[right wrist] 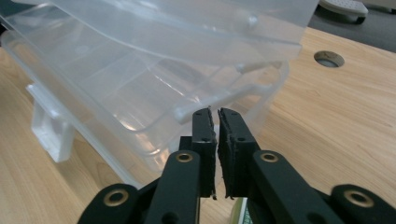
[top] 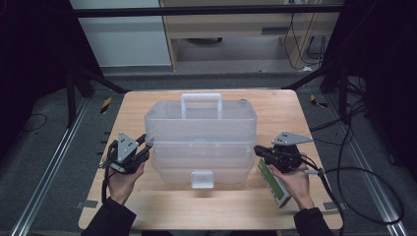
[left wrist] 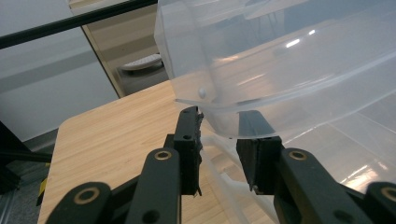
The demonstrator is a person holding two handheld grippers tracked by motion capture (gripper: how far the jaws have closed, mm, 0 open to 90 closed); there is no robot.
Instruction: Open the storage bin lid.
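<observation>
Clear plastic tiered box (top: 201, 140) sits mid-table, its 2 ends flanked for spreading the trays. Left tool (left wrist: 219, 154), jaws part open, straddles a tray wall without pinching. Right tool (right wrist: 216, 140), nearly closed, holds nothing beside the hinge arm (right wrist: 224, 95).

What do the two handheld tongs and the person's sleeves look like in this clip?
Both the left tongs and the right tongs are black, each topped by a grey three-cornered plate. In the gripper views their jaws are flat black bars on arms with brass-coloured rivets. A black cable trails from the right one in a loop, another hangs below the left. The sleeves are dark.
</observation>
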